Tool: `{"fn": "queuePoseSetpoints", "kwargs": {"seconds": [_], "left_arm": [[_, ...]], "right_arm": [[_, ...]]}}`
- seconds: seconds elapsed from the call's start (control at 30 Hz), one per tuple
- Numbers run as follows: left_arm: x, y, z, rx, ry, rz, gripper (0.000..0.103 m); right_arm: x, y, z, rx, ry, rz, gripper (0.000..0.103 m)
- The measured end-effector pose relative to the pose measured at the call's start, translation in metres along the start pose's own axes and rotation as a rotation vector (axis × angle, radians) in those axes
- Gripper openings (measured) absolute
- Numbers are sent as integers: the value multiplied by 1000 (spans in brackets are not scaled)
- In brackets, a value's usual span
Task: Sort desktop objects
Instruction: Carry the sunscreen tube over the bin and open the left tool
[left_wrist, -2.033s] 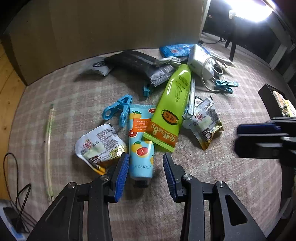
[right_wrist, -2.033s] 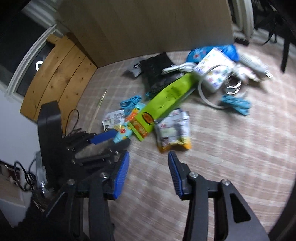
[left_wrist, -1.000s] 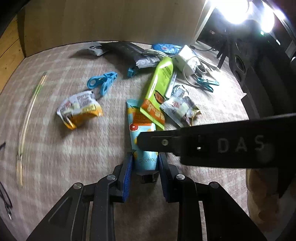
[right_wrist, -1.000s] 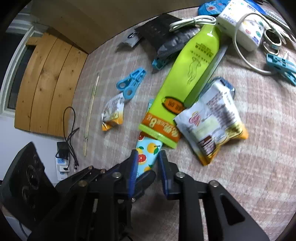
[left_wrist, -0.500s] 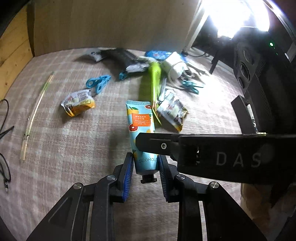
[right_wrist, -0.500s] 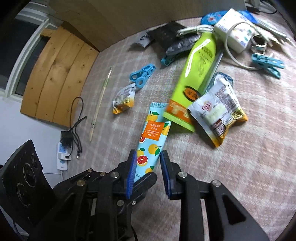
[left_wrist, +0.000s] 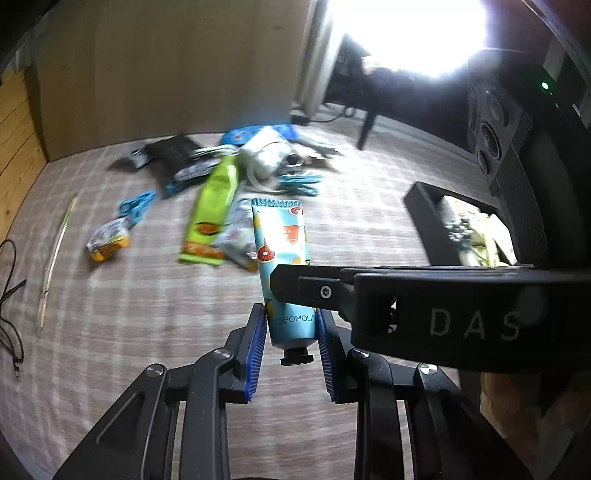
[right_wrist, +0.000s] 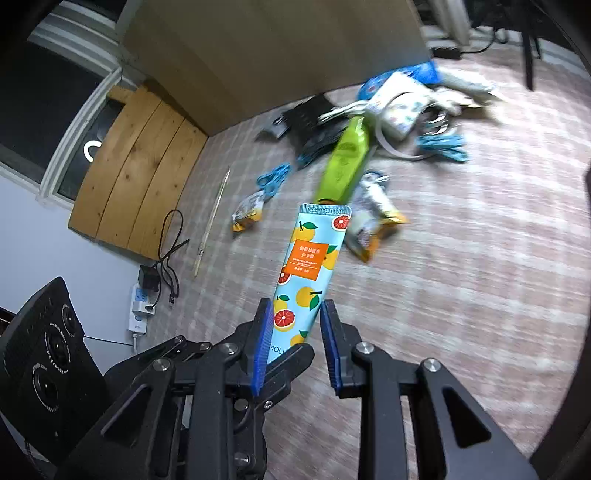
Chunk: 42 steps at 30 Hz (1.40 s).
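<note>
Left gripper (left_wrist: 291, 325): black two-finger tool with blue pads (left_wrist: 257, 339), closed down on the cap end of the tube; both pads press the tube's sides.
Right gripper (right_wrist: 297, 332): black two-finger tool, blue pads set either side of the tube's lower body. The near pad (right_wrist: 263, 343) lies against the tube; whether the far pad touches cannot be told. In the left wrist view its black finger (left_wrist: 317, 288) crosses in front of the tube.
Held item: light blue squeeze tube printed with oranges and grapefruit slices (left_wrist: 282, 254), black cap toward the left gripper, crimped end pointing away from both grippers, raised clear of the floor covering.
Surface: pink-and-grey checked mat (right_wrist: 480, 277), under both grippers.
Ahead of the grippers, beyond the tube's tip: long lime-green squeeze tube with an orange band (left_wrist: 212, 210), and a silver-and-orange snack sachet (right_wrist: 373, 218) just beside it.
Left of the green tube: small blue plastic clip (left_wrist: 137, 203), and a second small orange-and-white sachet (left_wrist: 107, 240) near it.
Far left: thin pale stick (left_wrist: 55, 254) lying flat on the mat.
Beyond the green tube: black packets (right_wrist: 314, 125), white box wrapped in cable (right_wrist: 397, 105), blue clips (right_wrist: 441, 146); blurred.
Right of the left gripper: black open box (left_wrist: 428, 218), contents unclear.
</note>
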<state>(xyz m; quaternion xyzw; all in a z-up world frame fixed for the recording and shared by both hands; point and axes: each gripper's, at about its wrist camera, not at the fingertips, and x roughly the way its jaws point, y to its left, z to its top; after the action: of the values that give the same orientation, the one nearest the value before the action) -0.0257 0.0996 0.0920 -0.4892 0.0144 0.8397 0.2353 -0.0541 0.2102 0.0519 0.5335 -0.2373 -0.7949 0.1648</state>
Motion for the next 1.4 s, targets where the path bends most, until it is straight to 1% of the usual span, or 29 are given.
{"fn": "queuePoseSetpoints", "kwargs": {"seconds": [0.23,0.4,0.77,0.97,1.1,1.17,1.2,1.23,1.27,1.4], "left_arm": [[-2,-58,5,67,-13,-48,26],[3,-110,6,137,-9,-95,26],[19,-232,-1,322,30,-229,26],[26,-281,-8,405,54,-264,26],[30,-301,-13,437,71,-273,26],[30,-308,-15,442,74,-261,27],[29,-308,-15,437,73,-256,28],[28,-307,-13,426,74,-258,32],[28,-306,-11,420,70,-258,32],[24,-295,-4,406,50,-242,32]], "right_arm": [[-55,-32,-15,29,-74,-44,26],[-97,-61,-32,58,-132,-96,26],[-194,-150,-80,192,-253,-211,26],[-230,-190,-102,268,-298,-243,26],[-244,-208,-115,305,-312,-258,26],[-250,-213,-120,313,-319,-277,26],[-254,-215,-122,318,-330,-299,26],[-259,-218,-124,330,-346,-326,27],[-263,-221,-125,341,-357,-335,28],[-274,-225,-123,361,-384,-318,28]]}}
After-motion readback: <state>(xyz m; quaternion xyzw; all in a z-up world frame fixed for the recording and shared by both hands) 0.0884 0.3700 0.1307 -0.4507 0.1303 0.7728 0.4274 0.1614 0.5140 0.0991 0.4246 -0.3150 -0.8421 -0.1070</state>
